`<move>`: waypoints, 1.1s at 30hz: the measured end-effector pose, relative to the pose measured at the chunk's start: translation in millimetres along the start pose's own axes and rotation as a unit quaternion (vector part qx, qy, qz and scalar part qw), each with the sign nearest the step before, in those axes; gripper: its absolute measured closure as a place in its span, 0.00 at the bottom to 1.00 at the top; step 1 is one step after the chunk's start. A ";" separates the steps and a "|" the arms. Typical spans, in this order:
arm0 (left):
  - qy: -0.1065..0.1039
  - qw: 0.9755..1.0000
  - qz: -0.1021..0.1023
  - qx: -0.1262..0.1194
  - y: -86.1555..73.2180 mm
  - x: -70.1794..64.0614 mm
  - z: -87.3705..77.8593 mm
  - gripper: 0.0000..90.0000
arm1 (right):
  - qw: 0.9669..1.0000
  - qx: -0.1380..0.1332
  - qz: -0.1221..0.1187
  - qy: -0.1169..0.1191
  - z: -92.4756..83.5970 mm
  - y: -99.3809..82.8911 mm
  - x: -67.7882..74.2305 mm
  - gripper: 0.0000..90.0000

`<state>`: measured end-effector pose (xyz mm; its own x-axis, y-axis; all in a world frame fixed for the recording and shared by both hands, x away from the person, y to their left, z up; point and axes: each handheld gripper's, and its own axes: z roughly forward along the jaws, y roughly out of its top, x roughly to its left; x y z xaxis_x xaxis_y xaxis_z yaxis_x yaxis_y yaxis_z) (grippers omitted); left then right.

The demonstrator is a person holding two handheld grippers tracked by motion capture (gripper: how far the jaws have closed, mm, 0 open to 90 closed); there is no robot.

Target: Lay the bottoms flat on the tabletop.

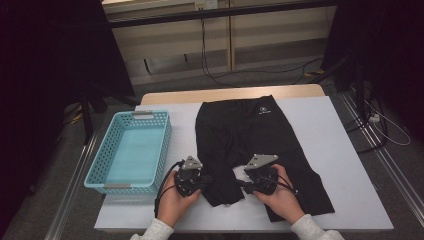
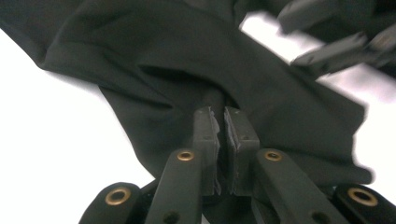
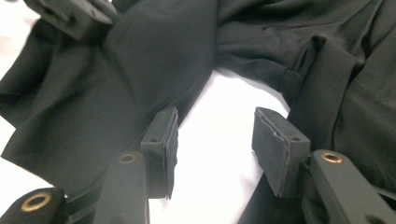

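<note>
Black shorts (image 1: 250, 145) lie flat on the white table (image 1: 340, 150) at centre frame in the high view, waistband toward the top, both legs running down toward you; a small white logo (image 1: 263, 112) sits near the waistband. Your left gripper (image 1: 200, 181) is at lower centre-left, on the hem end of the left-hand leg. In the left gripper view your left gripper (image 2: 223, 122) has its pads nearly together, with a fold of the black fabric (image 2: 154, 70) bunched right at the pad tips; jaws clenched on the shorts, pinching cloth at the leg edge. Your right gripper (image 1: 246, 180) sits lower centre, just right of the gap between the two legs. In the right gripper view your right gripper (image 3: 212, 135) stands released, jaws apart over bare white table, one pad just beside the edge of one leg (image 3: 93, 93), the other beside the folded hem (image 3: 322, 79) of the other leg; no cloth between the pads. Light blue basket (image 1: 107, 150) sits at left of the frame, beside the shorts, not touching them.
</note>
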<state>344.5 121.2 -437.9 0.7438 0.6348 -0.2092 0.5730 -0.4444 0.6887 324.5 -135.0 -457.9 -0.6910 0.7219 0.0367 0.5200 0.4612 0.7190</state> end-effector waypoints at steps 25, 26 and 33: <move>0.006 0.995 -0.064 -0.081 11.9 29.9 -53.8 0.98 | 1.000 -0.020 0.009 0.002 4.9 24.6 -8.1 0.50; 0.007 0.994 -0.065 -0.082 11.5 31.0 -54.1 0.98 | 1.000 -0.019 0.007 0.007 6.9 26.5 -8.3 0.50; 0.012 0.994 -0.071 -0.079 10.1 33.2 -51.9 0.98 | 1.000 -0.022 -0.003 0.000 22.6 40.6 -10.2 0.59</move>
<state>357.1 170.6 -401.8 0.6493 0.7001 -0.2972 0.6097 -0.2455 0.7537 364.0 -112.0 -444.7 -0.6942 0.7190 0.0321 0.4934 0.4429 0.7486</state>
